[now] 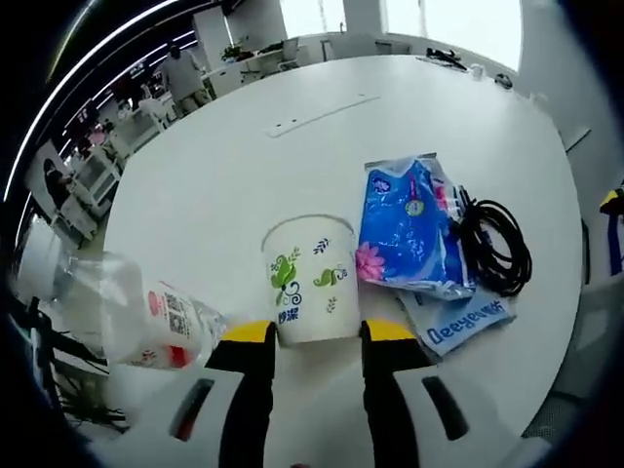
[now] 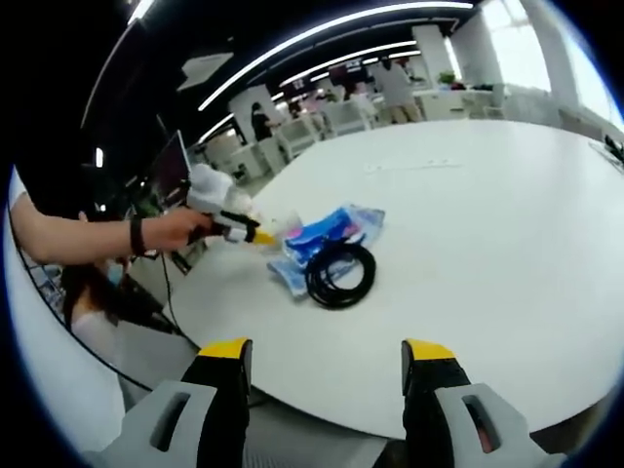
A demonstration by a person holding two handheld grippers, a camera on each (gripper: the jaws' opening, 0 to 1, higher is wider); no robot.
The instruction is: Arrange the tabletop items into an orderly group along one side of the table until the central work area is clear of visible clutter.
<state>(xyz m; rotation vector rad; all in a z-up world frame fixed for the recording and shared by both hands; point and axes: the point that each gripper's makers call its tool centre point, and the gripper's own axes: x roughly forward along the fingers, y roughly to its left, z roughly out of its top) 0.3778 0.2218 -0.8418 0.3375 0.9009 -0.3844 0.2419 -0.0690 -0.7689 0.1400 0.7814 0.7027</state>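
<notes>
White and broad, the desk (image 1: pixel 244 166) sits in an open office with ceiling light strips and other workstations behind. Taking the paper cup (image 1: pixel 309 280) as the landmark: it stands upright near the desk's edge, between the jaws of the left hand-held gripper (image 1: pixel 314 336), which flank its lower sides closely; whether they actually press it I cannot tell. Just beside the cup on one side lies a clear plastic bottle (image 1: pixel 146 317) on its side; on the other, touching or nearly so, a blue tissue pack (image 1: pixel 409 229), with a second blue packet (image 1: pixel 458 317) under it and a coiled black cable (image 1: pixel 497 249) beyond. The right hand-held gripper (image 2: pixel 327 366) hangs wide open and empty, well apart from the cup. Judged from this, the items already cluster along one edge and the centre looks bare; only tidying the cup and bottle seems left
</notes>
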